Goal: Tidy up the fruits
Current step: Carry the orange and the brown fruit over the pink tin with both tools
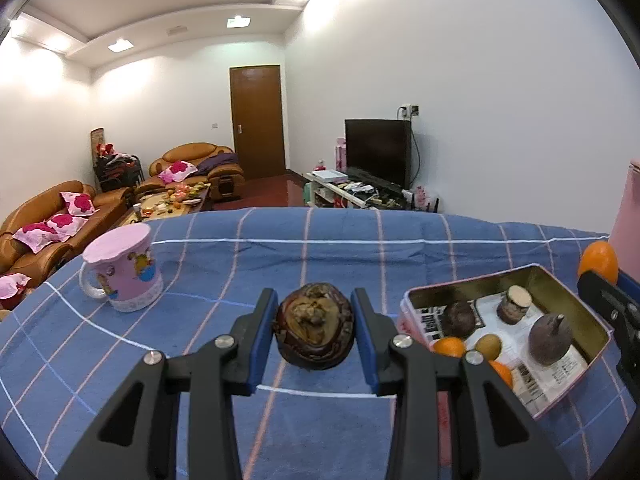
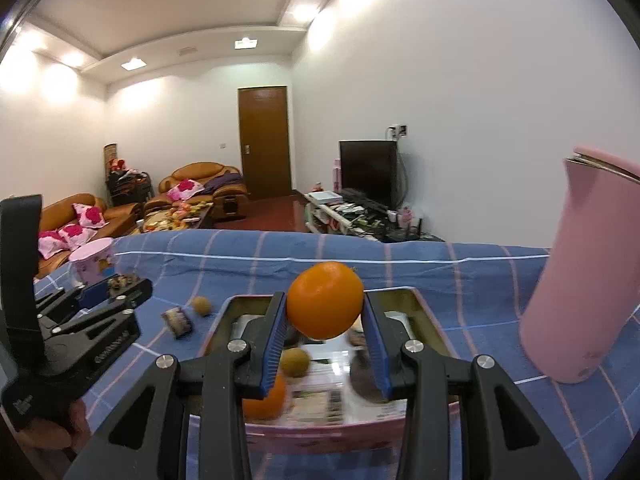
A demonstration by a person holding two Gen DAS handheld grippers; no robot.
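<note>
So both grippers have their fingers full. The left gripper (image 1: 315, 330) is pinching a dark brown, wrinkly fruit (image 1: 315, 327) between its blue pads, and it's hard to tell whether the fruit is resting on the blue checked cloth (image 1: 280, 256) or held just above it. The right gripper (image 2: 325, 322) is clamped on an orange (image 2: 325, 300), held up above the pink tin box (image 2: 320, 434).

From the left wrist view, the tin box (image 1: 560, 398) sits just to the right of the held fruit and already has a few things in it: a couple of oranges, a small yellowish-green fruit (image 1: 488, 346), some dark round fruits and a small jar (image 1: 515, 304). A pink mug (image 1: 126, 276) with a lid stands off to the left on the cloth. On the right wrist view, a tall pink bottle (image 2: 580, 280) stands right of the box, and two small items lie loose on the cloth left of it.
</note>
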